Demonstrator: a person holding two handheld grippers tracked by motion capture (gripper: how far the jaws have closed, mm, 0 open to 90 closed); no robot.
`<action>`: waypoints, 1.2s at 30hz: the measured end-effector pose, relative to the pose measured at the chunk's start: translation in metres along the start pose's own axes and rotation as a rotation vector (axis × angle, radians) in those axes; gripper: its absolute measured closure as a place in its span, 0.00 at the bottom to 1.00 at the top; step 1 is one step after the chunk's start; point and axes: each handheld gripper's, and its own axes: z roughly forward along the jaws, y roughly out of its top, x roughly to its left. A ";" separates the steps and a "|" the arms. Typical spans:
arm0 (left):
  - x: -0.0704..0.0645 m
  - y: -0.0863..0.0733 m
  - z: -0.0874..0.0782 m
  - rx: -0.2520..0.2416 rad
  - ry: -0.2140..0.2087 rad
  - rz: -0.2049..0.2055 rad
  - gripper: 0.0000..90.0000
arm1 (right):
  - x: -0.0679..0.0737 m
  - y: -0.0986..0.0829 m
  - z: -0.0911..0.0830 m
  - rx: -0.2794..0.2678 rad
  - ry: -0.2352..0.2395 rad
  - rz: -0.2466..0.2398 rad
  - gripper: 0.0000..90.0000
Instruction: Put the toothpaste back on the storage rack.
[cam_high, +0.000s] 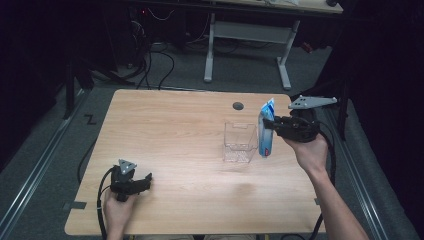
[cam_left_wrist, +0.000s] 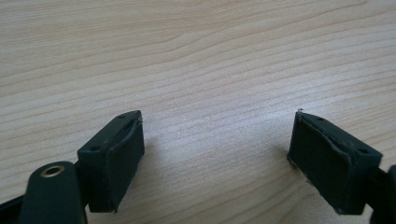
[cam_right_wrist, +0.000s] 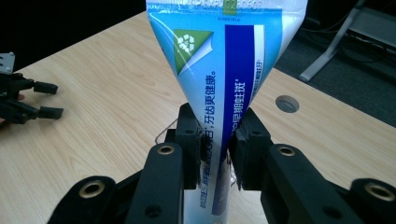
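Both forearms are bare, with no sleeves in the high view. The left hand-held gripper (cam_high: 142, 181), at seven o'clock on the surface (cam_high: 170, 135), is black with a small grey three-cornered plate and a black cable. The right hand-held gripper (cam_high: 272, 125), at three o'clock, carries a larger grey plate; its black links show brass-ringed holes, its pads (cam_right_wrist: 191, 144) matte black.
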 end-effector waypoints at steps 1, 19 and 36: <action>0.000 0.000 0.000 0.000 0.000 0.000 0.20 | 0.000 0.001 0.001 0.000 0.004 0.000 0.83; 0.000 0.000 0.000 0.000 0.000 0.000 0.20 | -0.001 0.020 0.018 -0.029 0.030 0.008 0.83; 0.000 0.000 0.000 0.000 0.000 -0.001 0.20 | -0.004 0.024 0.051 -0.005 -0.020 0.009 0.82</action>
